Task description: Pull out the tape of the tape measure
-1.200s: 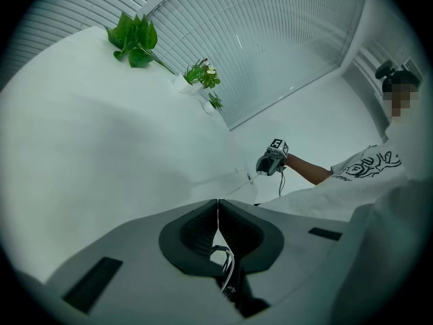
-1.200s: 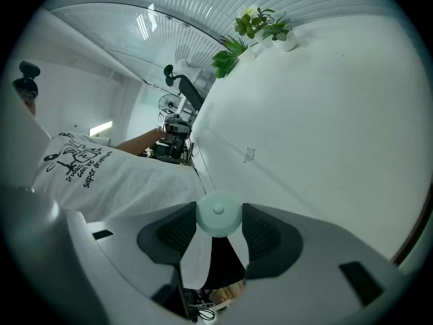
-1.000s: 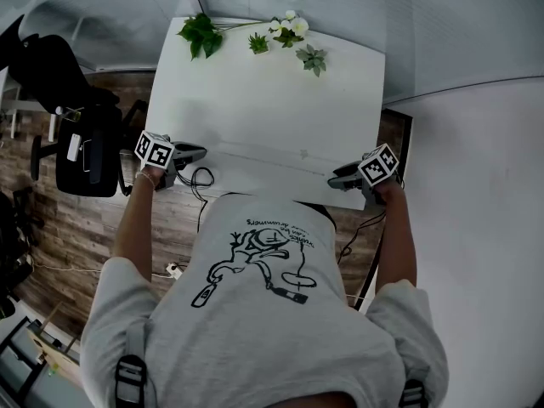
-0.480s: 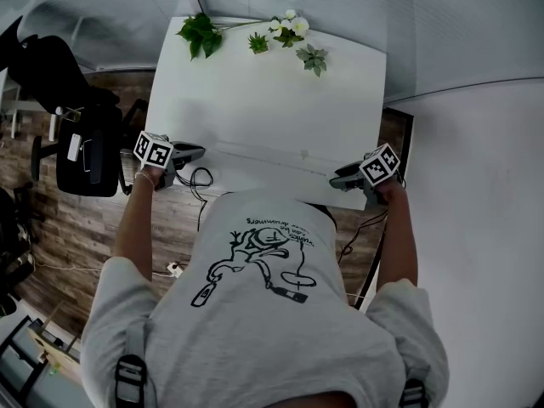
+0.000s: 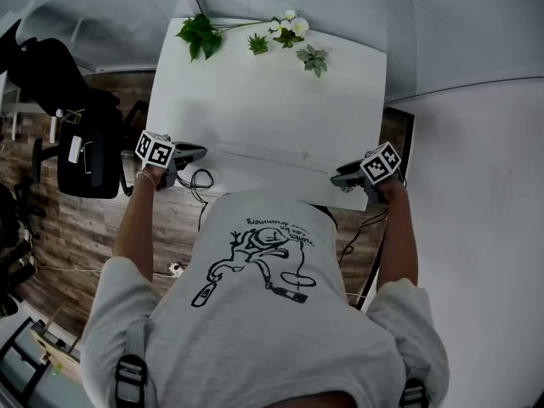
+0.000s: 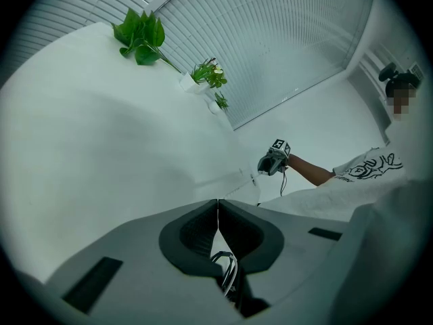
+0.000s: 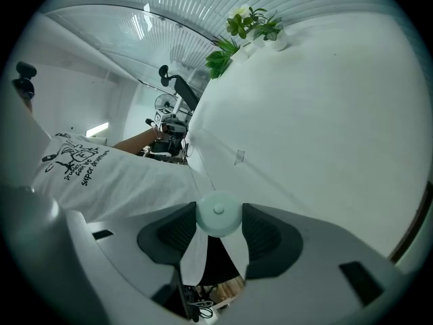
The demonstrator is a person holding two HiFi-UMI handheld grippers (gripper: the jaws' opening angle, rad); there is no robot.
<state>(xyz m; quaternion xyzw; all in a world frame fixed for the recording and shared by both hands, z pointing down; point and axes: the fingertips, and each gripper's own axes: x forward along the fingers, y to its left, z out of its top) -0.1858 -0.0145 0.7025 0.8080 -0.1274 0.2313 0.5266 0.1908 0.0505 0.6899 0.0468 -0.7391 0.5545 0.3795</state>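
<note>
A white measuring tape (image 5: 272,154) stretches along the front of the white table (image 5: 263,92) between my two grippers. The left gripper (image 5: 197,152) sits at the table's front left corner. In the left gripper view its jaws (image 6: 218,212) are pressed together on the thin tape end, and a metal ring (image 6: 226,276) hangs below them. At the front right corner, the right gripper (image 5: 340,178) is shut on the round pale green tape measure case (image 7: 218,214), which fills the gap between its pads. From there the tape (image 7: 196,171) runs off towards the other gripper (image 7: 169,139).
Small potted plants (image 5: 293,36) and a leafy sprig (image 5: 200,34) stand along the table's far edge. A black office chair (image 5: 81,143) is at the left on the wooden floor. Cables (image 5: 200,185) hang by the table's left corner. White wall panels lie behind and to the right.
The right gripper has drifted very slightly to the right with the case. The left gripper has stayed in place.
</note>
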